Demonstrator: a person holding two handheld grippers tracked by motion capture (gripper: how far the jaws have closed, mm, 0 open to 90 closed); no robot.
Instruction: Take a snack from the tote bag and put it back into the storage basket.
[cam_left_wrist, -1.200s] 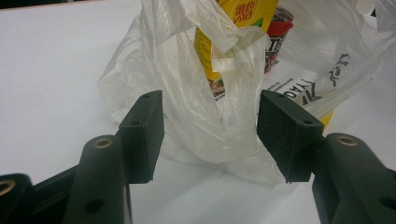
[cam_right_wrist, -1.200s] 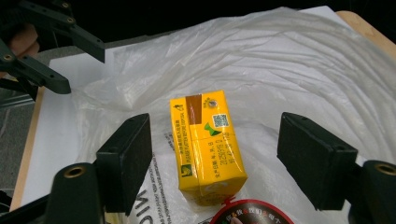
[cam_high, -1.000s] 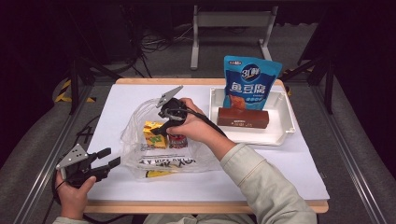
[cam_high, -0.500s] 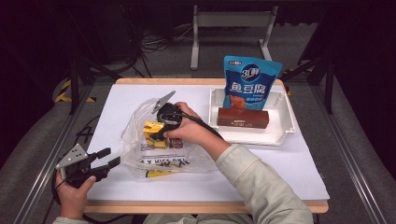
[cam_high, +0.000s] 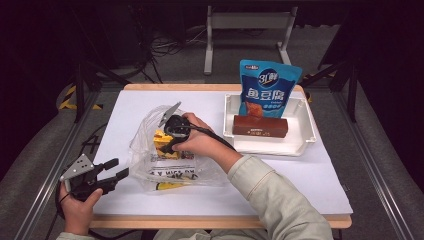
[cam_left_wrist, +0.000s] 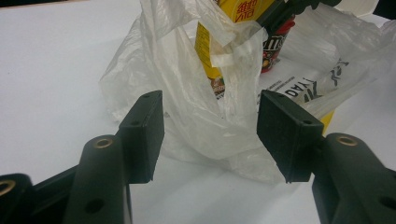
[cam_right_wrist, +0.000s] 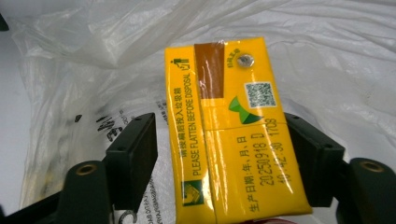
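A clear plastic bag (cam_high: 150, 167) lies left of the table's middle with a yellow drink carton (cam_high: 161, 138) standing in it. My right gripper (cam_high: 167, 143) reaches down into the bag. In the right gripper view it (cam_right_wrist: 219, 154) stands open, its jaws on either side of the carton (cam_right_wrist: 229, 121); the right jaw is against it and the left jaw is a little off. My left gripper (cam_high: 119, 168) is held at the front left, open (cam_left_wrist: 210, 130), pointing at the bag (cam_left_wrist: 187, 116), with nothing between the jaws. Beside the carton (cam_left_wrist: 208, 51) in the bag is a dark container with a red band (cam_left_wrist: 275, 42).
A white tray (cam_high: 305, 145) at the right back holds an upright blue snack pouch (cam_high: 267, 87) and a brown box (cam_high: 260, 126). Another yellow item (cam_high: 167, 185) lies in the bag's near end. The right forearm crosses the table from the front.
My right gripper has moved left and down from above the bag onto the yellow carton. The left gripper has stayed put.
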